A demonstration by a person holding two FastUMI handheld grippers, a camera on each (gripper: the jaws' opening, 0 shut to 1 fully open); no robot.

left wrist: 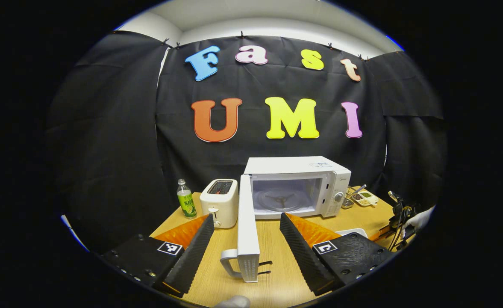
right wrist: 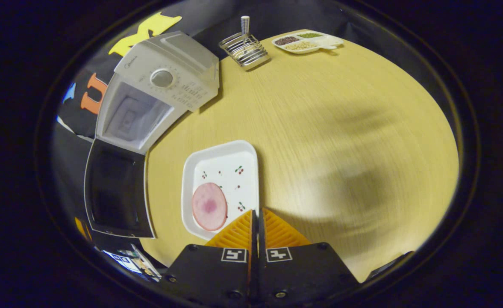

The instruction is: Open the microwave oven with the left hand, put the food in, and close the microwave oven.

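Right now the left gripper [left wrist: 247, 239] stands wide, its fingers either side of the microwave door [left wrist: 248, 226], swung open at twelve o'clock. Meanwhile the right gripper [right wrist: 257, 224], fingers pressed together, touches the plate [right wrist: 230, 167]; ham slice [right wrist: 209, 206] at ten o'clock.

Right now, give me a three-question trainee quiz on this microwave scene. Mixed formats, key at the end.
1. True or false: the microwave door stands open.
2. The plate holds: A) a pink slice B) a bottle C) nothing.
3. Fill in: the right gripper has its jaws ____ at the plate's rim.

Key: 1 true. 2 A: the pink slice lies on it. 3 shut; whether they pinch the rim cannot be told. The left gripper has its jaws wide apart around the door's edge, not touching it.
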